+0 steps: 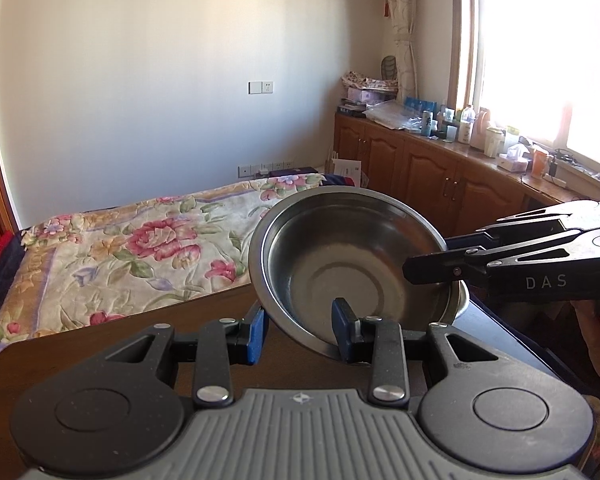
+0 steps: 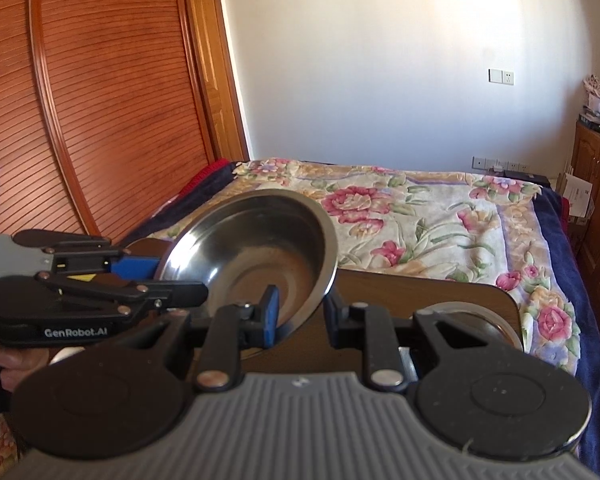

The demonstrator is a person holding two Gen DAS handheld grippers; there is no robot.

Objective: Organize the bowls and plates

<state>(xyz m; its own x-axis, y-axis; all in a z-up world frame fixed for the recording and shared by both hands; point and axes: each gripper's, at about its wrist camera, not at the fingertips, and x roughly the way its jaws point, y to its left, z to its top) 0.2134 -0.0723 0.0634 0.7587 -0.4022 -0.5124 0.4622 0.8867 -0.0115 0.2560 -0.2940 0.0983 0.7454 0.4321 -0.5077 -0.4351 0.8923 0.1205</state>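
Both grippers straddle the steel bowl's (image 1: 352, 264) rim, left gripper (image 1: 300, 326) and right gripper (image 2: 298, 312) part open, second dish (image 2: 476, 316) still unstacked on the table (image 2: 420, 288)

both grippers spread wide (left gripper (image 1: 300, 330), right gripper (image 2: 300, 316)), meeting crosswise.

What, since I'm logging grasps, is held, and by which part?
The steel bowl, by its rim: left gripper and right gripper each straddle it on opposite sides; tightness unclear.
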